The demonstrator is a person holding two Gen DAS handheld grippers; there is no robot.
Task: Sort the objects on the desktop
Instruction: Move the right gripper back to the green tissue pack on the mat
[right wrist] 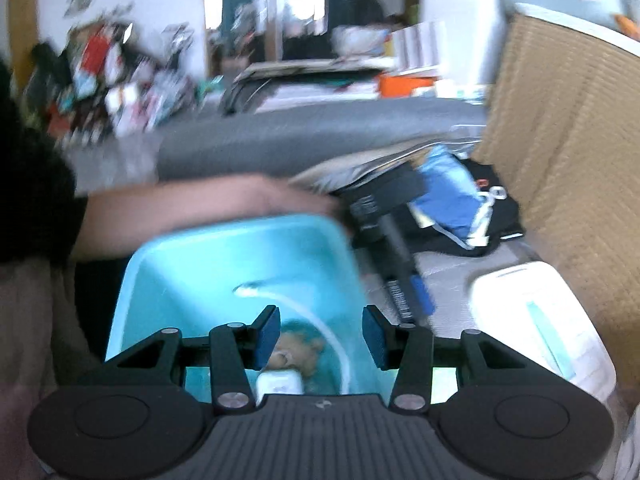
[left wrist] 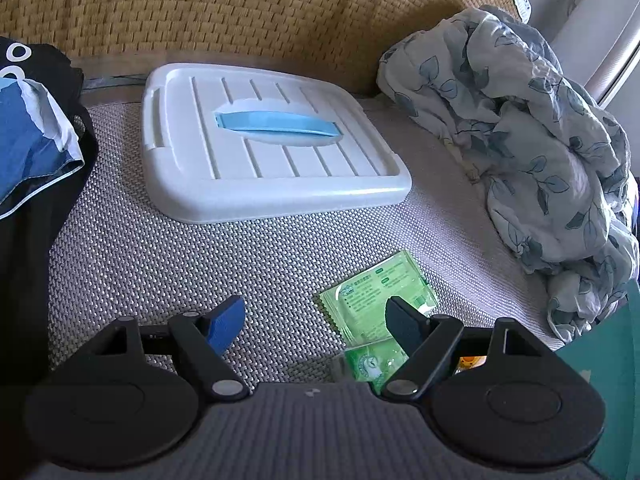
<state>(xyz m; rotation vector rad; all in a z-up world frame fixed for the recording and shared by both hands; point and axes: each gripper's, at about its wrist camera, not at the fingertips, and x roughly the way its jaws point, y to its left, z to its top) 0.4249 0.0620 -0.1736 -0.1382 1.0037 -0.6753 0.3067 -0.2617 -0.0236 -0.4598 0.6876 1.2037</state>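
Note:
My left gripper (left wrist: 316, 320) is open and empty, low over the woven mat. A green sachet (left wrist: 374, 300) lies on the mat under its right finger, with a second green packet (left wrist: 370, 362) just nearer. My right gripper (right wrist: 320, 336) is open and empty, hovering over a turquoise bin (right wrist: 168, 280). Inside the bin lie a white cable (right wrist: 320, 324), a white charger block (right wrist: 280, 386) and a small brown plush (right wrist: 298, 354). The white lid with a blue handle (left wrist: 276, 128) lies on the mat ahead of my left gripper; it also shows in the right wrist view (right wrist: 552, 320).
A crumpled leaf-print cloth (left wrist: 532, 152) lies at the right of the mat. A black and blue bag (left wrist: 36, 148) sits at the left, also seen in the right wrist view (right wrist: 460, 204). A woven backrest (left wrist: 240, 8) stands behind. The bin's edge (left wrist: 608, 360) is at right. The right wrist view is blurred.

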